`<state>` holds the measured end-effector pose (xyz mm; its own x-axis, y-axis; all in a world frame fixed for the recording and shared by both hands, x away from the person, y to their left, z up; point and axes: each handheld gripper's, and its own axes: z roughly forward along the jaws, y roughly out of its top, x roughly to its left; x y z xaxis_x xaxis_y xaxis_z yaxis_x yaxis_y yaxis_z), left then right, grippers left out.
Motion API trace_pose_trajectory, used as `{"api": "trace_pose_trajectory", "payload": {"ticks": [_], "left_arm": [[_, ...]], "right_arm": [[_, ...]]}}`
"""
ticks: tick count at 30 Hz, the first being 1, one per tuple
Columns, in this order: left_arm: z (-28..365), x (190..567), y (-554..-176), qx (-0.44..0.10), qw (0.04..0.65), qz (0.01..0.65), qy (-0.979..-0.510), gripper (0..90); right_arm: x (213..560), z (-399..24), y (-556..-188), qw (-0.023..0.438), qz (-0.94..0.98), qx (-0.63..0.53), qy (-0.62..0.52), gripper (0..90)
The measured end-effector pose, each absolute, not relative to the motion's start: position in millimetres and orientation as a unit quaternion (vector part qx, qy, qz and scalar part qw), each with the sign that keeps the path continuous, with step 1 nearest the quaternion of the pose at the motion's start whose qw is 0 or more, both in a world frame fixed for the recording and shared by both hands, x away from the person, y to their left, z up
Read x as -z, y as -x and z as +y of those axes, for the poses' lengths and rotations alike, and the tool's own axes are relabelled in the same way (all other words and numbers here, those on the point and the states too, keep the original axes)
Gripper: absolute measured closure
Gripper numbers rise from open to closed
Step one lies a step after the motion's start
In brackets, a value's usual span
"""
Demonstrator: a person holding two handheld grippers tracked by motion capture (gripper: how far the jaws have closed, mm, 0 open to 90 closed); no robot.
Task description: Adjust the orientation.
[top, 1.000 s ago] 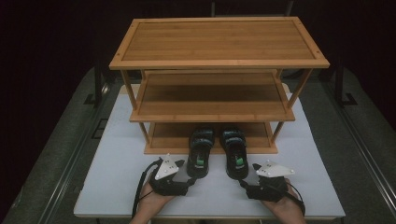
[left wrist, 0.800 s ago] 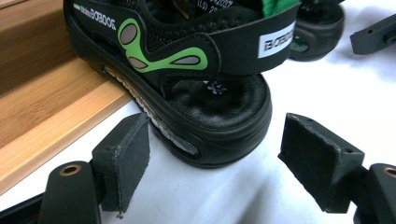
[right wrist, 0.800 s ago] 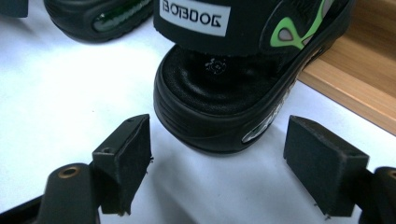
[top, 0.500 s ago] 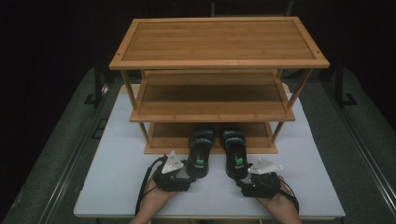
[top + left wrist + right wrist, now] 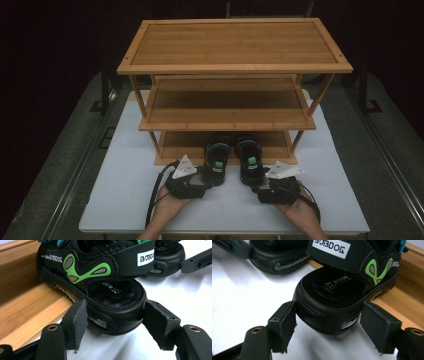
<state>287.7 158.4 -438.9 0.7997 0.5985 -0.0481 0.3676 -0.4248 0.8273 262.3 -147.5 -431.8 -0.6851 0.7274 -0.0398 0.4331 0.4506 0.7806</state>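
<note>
Both grippers (image 5: 202,176) (image 5: 260,186) low, jaws apparently spread wide.

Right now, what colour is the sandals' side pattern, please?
Bright green with grey ovals on the black left sandal, clearest in the left gripper view.

Both hands have pushed forward since a second ago: the left gripper (image 5: 209,176) has closed in on the heel of the left sandal (image 5: 216,159), and the right gripper (image 5: 258,184) on the right sandal (image 5: 250,161). Each heel now sits between spread jaws.
</note>
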Motion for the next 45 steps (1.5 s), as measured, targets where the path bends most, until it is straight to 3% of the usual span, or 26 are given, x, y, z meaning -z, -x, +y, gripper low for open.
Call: {"api": "trace_pose_trajectory", "payload": {"ticks": [27, 45], "left_arm": [[141, 440, -309, -0.126, 0.465, 0.31, -0.82, 36.7], [139, 439, -304, -0.148, 0.448, 0.308, -0.826, 37.0]], "right_arm": [[432, -122, -281, 0.22, 0.821, -0.387, -0.356, 28.5], [438, -124, -278, 0.208, 0.805, -0.397, -0.388, 32.2]]}}
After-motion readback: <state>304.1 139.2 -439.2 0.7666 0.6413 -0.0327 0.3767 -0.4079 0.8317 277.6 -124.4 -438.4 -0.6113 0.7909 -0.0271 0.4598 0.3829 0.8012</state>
